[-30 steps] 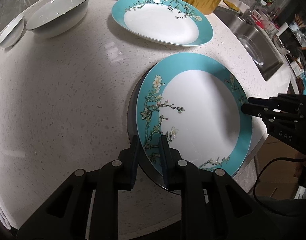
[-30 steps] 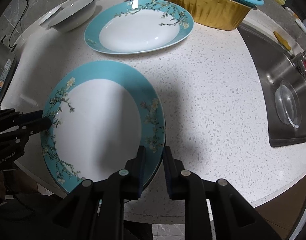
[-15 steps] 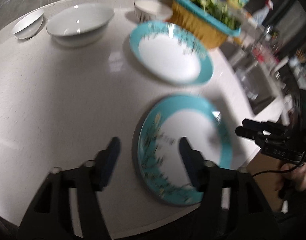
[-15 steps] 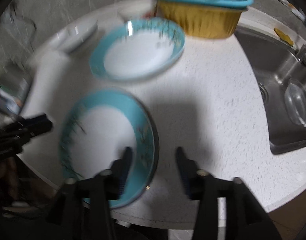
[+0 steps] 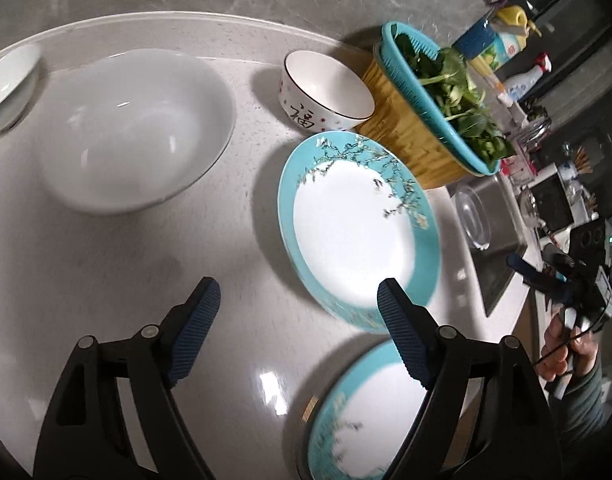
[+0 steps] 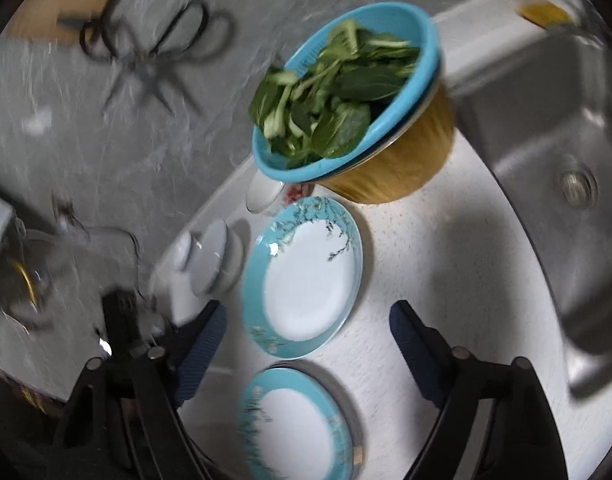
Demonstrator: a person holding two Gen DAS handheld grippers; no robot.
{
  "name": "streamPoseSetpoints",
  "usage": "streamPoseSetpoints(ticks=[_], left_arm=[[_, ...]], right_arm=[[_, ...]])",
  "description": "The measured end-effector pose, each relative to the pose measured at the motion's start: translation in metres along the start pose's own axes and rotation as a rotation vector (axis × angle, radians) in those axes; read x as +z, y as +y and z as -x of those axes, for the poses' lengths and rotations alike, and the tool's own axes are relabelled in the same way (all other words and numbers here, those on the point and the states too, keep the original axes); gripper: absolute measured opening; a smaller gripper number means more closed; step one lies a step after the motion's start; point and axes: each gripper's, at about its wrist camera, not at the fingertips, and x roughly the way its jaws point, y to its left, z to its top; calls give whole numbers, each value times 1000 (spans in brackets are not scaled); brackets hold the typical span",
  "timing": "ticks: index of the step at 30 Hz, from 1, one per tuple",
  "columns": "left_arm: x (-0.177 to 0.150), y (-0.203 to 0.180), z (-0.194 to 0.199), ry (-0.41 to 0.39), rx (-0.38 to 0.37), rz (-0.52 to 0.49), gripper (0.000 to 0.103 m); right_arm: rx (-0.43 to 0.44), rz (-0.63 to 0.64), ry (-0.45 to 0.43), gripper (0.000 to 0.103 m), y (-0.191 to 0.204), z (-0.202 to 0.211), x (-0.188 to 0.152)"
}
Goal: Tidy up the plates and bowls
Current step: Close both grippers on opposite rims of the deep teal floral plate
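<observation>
We hold both tools above the white speckled stone countertop (image 5: 106,264) with nothing in them. The left gripper (image 5: 298,316) stands wide, its blue ribbed pads spread apart over bare counter and the near rim of the far plate. The right gripper (image 6: 307,344) is likewise wide and empty, raised high above the counter.

The nearer teal-rimmed white plate with a blossom pattern (image 6: 294,424) lies flat at the front edge of the countertop. A dark rim shows beneath it, so it appears to rest on another dish. A second teal-rimmed blossom plate (image 5: 357,224) lies just behind it, toward the back edge, apart from it. The large plain white bowl (image 5: 138,132) and a small white bowl (image 5: 10,80) sit toward the left edge. The white bowl with red dots and a black character (image 5: 325,92) stands at the back, just beside the yellow tub holding a teal colander of greens (image 5: 429,120).

Risks we judge from here:
- The front plate sits close to the counter edge; a nudge could push it off.
- Glazed rims are slick; a shallow pinch on the second plate could let it slip.
- The second plate lies near the tub, so lifting it steeply could strike the tub.
- The steel sink (image 6: 545,120) lies at the right edge; a wide swing could carry a dish over it.
</observation>
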Motion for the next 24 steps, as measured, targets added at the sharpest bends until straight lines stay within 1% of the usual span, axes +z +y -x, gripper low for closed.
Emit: streamPoseSetpoints(ticks=[1, 2, 5, 10, 13, 16, 17, 20, 22, 24], left_arm=[[3, 1, -9, 23, 9, -6, 80], [7, 3, -20, 42, 17, -8, 80], [8, 7, -45, 75, 55, 3, 80], [13, 13, -61, 58, 65, 88, 80], [18, 13, -72, 54, 89, 108, 80], [22, 12, -74, 28, 104, 119, 80], [24, 12, -76, 26, 109, 122, 80], [29, 10, -77, 24, 126, 104, 80], [31, 7, -78, 26, 139, 93, 78], [32, 6, -79, 26, 147, 89, 77]], right_arm=[[-4, -4, 15, 78, -6, -7, 0], [12, -11, 36, 77, -10, -14, 2], [11, -18, 97, 75, -26, -42, 8], [62, -34, 206, 75, -51, -84, 20], [81, -39, 237, 75, -59, -97, 28], [110, -40, 260, 72, -64, -110, 37], [123, -40, 261, 70, -64, -111, 38], [142, -20, 260, 58, -64, -116, 39], [147, -11, 255, 54, -66, -116, 37], [157, -24, 273, 42, -69, -118, 35]])
